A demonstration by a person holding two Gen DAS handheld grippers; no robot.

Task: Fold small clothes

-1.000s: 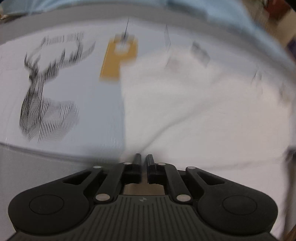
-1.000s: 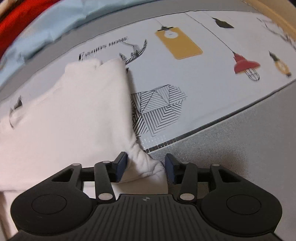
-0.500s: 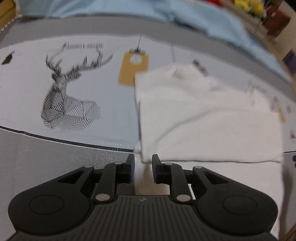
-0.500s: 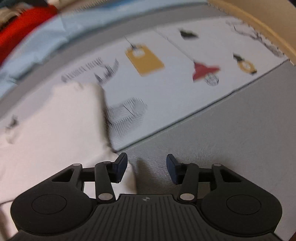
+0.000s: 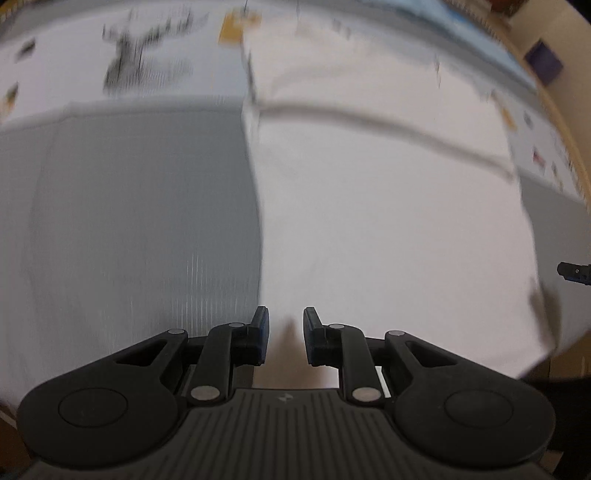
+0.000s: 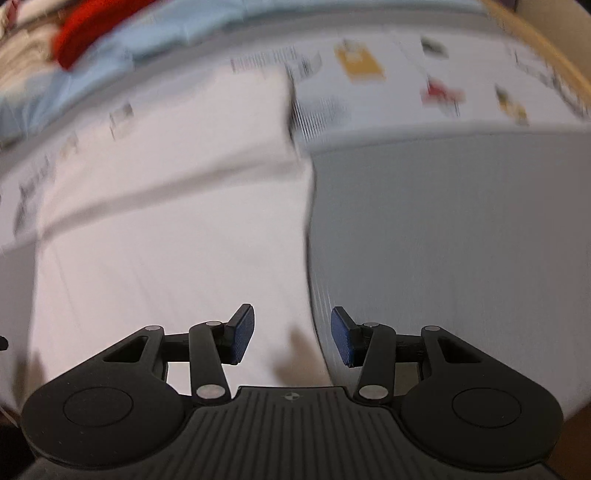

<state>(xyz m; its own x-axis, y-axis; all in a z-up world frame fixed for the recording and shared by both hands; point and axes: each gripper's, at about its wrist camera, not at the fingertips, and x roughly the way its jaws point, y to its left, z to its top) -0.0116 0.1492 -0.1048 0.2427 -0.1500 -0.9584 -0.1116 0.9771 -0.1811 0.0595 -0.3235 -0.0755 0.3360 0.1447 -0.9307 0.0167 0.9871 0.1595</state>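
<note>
While both views are smeared by blur, we list: one white garment [image 5: 388,206], folded, lying flat on the grey tabletop [image 5: 140,221], filling the centre and right of the left wrist view and the left and centre of the right wrist view; one printed mat [image 6: 406,96] under its far edge, across the top of both frames; pale blue cloth [image 6: 147,37] and a red item [image 6: 85,26] at upper left of the right view. Left tool [image 5: 285,332]: released, jaws narrowly apart, nothing pinched. Right tool [image 6: 292,338]: released, jaws wider, over the garment's right edge, empty
</note>
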